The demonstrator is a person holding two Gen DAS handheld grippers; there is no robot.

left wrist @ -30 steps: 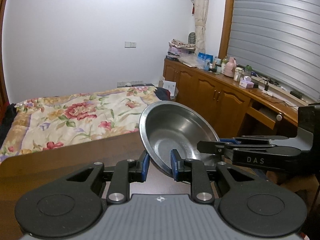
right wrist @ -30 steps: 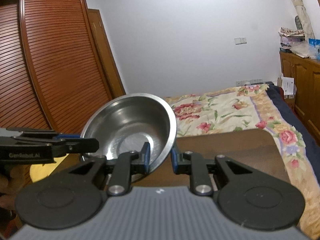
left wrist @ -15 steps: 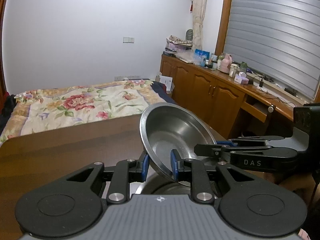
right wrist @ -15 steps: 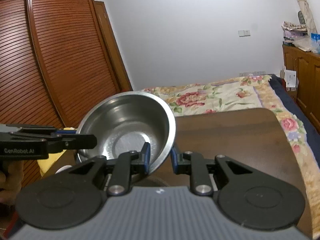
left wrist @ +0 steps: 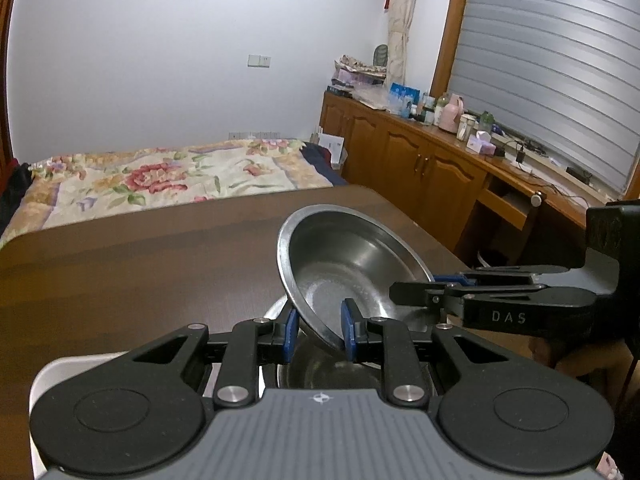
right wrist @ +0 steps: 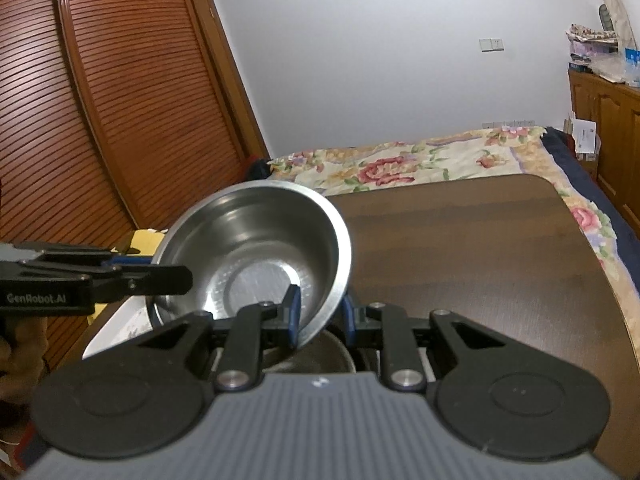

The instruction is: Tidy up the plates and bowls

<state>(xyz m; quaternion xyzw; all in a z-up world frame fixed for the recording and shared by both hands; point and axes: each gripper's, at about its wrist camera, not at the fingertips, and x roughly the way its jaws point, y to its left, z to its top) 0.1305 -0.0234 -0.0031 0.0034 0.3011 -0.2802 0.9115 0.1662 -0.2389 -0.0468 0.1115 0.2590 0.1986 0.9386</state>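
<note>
Steel bowl (left wrist: 344, 272) held tilted above the table (left wrist: 140, 264), gripped from both sides. Left gripper (left wrist: 318, 334) clamps the near rim, blue pads either side of the wall. Right gripper (right wrist: 319, 316) clamps the opposite rim the same way. Just below sits another steel bowl (right wrist: 320, 356), partly hidden. White tray (right wrist: 120, 328) beside it. Bed (left wrist: 160, 176) beyond the table.

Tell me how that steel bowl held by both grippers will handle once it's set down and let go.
The steel bowl looks thin and stiff, so probably light. Its polished wall may slip between the left gripper and right gripper, which pinch only the rim. Its small flat base suggests it could rock.
</note>
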